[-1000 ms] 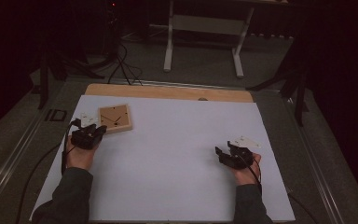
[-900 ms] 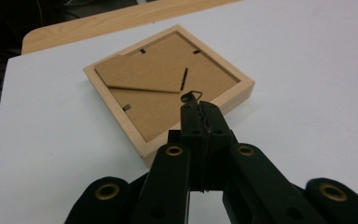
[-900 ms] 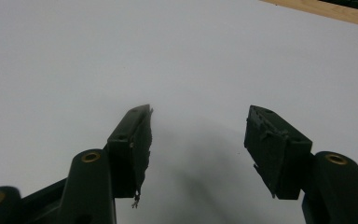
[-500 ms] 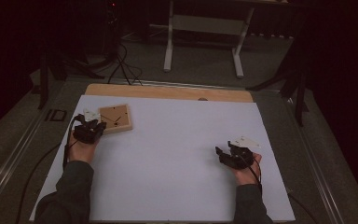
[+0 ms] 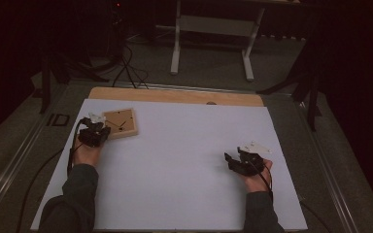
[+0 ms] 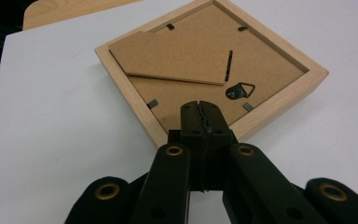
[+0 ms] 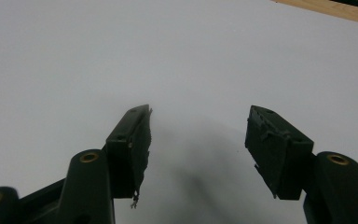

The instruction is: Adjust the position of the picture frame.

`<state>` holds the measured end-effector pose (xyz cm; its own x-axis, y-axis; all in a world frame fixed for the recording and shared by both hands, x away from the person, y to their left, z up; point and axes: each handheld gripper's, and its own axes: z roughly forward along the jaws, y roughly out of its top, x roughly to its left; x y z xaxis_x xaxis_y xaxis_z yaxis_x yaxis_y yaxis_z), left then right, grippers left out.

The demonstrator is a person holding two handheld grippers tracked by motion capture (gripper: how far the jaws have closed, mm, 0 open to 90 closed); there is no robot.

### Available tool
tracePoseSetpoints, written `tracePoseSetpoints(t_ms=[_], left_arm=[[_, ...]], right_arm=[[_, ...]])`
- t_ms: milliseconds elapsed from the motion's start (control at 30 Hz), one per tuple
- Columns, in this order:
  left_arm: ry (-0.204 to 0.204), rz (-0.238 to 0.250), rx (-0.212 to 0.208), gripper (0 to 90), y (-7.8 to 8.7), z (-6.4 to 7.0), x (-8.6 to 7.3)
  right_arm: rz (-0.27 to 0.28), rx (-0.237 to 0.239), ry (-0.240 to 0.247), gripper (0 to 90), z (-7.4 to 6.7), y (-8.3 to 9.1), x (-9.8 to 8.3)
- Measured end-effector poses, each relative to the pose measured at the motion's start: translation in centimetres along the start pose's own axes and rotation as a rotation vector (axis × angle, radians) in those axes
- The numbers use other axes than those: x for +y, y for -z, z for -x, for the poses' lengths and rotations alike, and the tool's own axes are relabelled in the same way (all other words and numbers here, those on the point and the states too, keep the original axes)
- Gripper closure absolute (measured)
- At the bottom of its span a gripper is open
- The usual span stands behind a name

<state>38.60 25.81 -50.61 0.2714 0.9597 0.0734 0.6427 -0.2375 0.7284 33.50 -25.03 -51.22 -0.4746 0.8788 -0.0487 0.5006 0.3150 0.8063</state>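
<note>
At the left we have the left gripper (image 5: pixel 96 130) with its jaws pressed fully together and nothing between them, its closed tip hanging over the near rail of a picture frame (image 6: pixel 200 65) that lies face down just ahead of it; from the pictures we cannot tell whether the tip touches the wood or hovers a little above it. We judge that the frame lies back-up so that its fittings can be reached, and that a shut tip suits poking or sliding a small part better than grasping would. The frame is square, of pale unfinished wood with a flat, plain rim and mitred corners. Inside the rim sits a brown fibreboard backing (image 6: pixel 256 70), matt and slightly fibrous, and on it lies a stand flap (image 6: pixel 168 58) of the same board with one rounded corner. Small dark metal tabs (image 6: pixel 153 103) along the inner edge hold the backing in, and a black triangular hanger (image 6: pixel 240 90) sits just beyond the gripper tip, a little to its right. All of this rests on a smooth white sheet (image 5: pixel 184 160) over the table (image 5: pixel 175 95), whose wooden far edge shows beyond the sheet. Well off to the right, the right gripper (image 5: pixel 232 161) waits low over bare sheet, its jaws standing wide apart and holding nothing; its black pads (image 7: pixel 274 149) look ribbed and somewhat frayed at the edges. We take it to be parked clear of the frame, well apart from it, so that the left hand can work.
</note>
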Motion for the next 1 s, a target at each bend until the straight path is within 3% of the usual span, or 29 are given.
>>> tracePoseSetpoints(t_ms=[800, 1000], left_arm=[[0.02, -0.029, 0.007, 89.6, -0.62, -0.33, -0.14], [0.023, -0.025, -0.01, 89.7, -0.62, -0.25, -0.16]], right_arm=[[-0.01, 0.007, 0.006, 39.4, -0.13, -0.18, -0.01], [-0.013, 0.01, 0.008, 39.3, -0.17, -0.27, -0.04]])
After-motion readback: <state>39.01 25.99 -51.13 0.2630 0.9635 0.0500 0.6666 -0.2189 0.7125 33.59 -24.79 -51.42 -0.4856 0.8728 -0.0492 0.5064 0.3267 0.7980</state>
